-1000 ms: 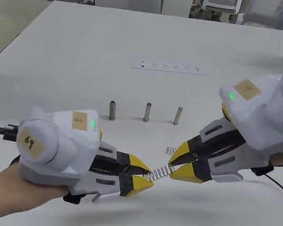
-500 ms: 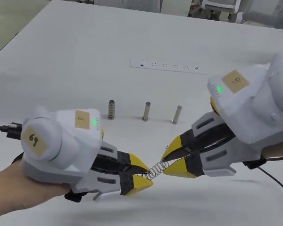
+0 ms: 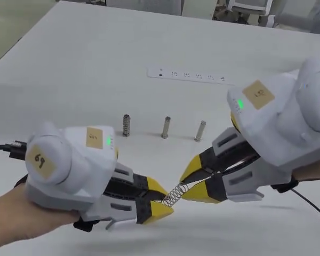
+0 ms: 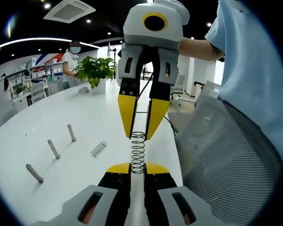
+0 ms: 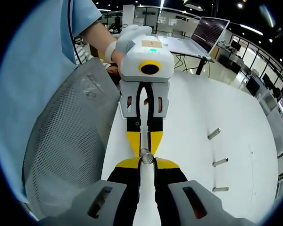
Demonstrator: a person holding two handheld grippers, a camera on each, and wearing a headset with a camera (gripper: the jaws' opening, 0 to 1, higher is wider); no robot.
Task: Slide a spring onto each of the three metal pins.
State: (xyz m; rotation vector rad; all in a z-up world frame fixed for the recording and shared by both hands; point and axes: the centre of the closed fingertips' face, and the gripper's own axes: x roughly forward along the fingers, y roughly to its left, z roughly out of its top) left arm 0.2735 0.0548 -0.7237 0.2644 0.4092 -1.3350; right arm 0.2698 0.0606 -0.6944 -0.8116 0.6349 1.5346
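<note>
Yellow-tipped right tongs [image 3: 183,188] have slid left along the spring [image 3: 174,195], so their tips now straddle its free end in the lower middle of the head view. Whether they pinch it yet, I cannot tell. The left tongs [image 3: 168,201] stay clenched on the other end, holding the spring off the tabletop [image 3: 96,64]. A handover looks underway. At frame centre, the leftmost pin [image 3: 126,125] already wears a spring, while the middle pin [image 3: 166,127] and right pin [image 3: 201,130] are bare.
</note>
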